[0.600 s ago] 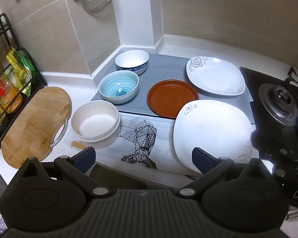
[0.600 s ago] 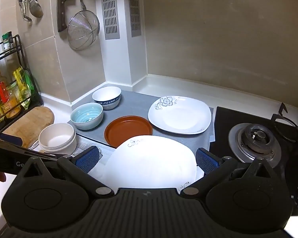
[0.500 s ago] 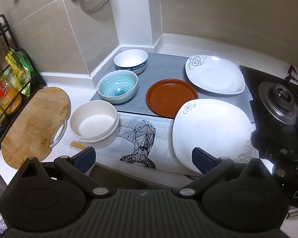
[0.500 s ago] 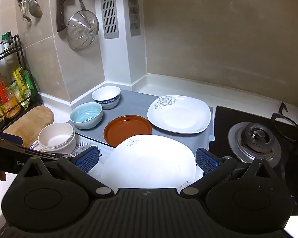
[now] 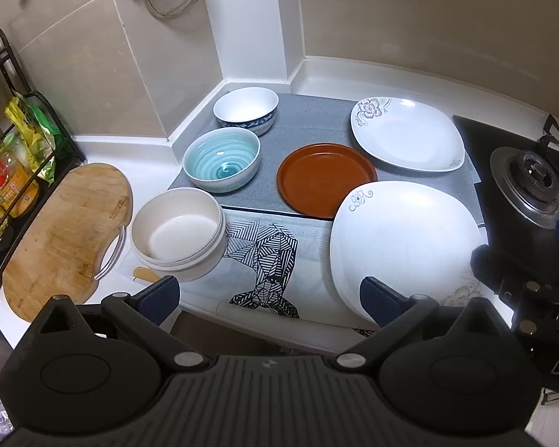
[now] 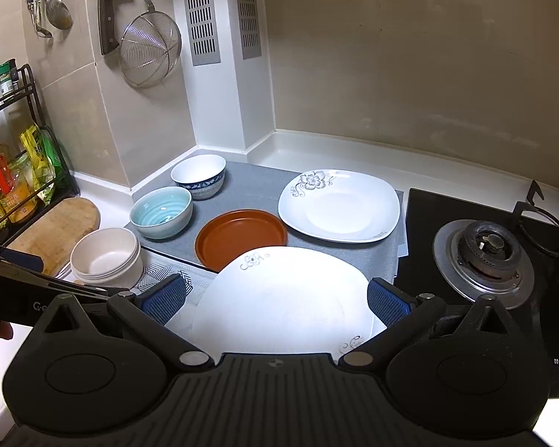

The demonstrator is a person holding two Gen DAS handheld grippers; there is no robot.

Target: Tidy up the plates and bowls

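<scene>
Jaws of left gripper (image 5: pixel 268 292) and right gripper (image 6: pixel 275 300) both spread, empty, above near white plate (image 6: pixel 287 298)

Both wrist cams high, facing shared counter (image 5: pixel 156 156).

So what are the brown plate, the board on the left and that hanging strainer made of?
The brown plate looks like matte earthenware or plastic: flat reddish colour with no sharp glare, so I can't tell which. The board appears to be bamboo or wood, with visible grain, pale scuffs and a metal handle. The strainer is shiny wire mesh, probably stainless steel.
</scene>
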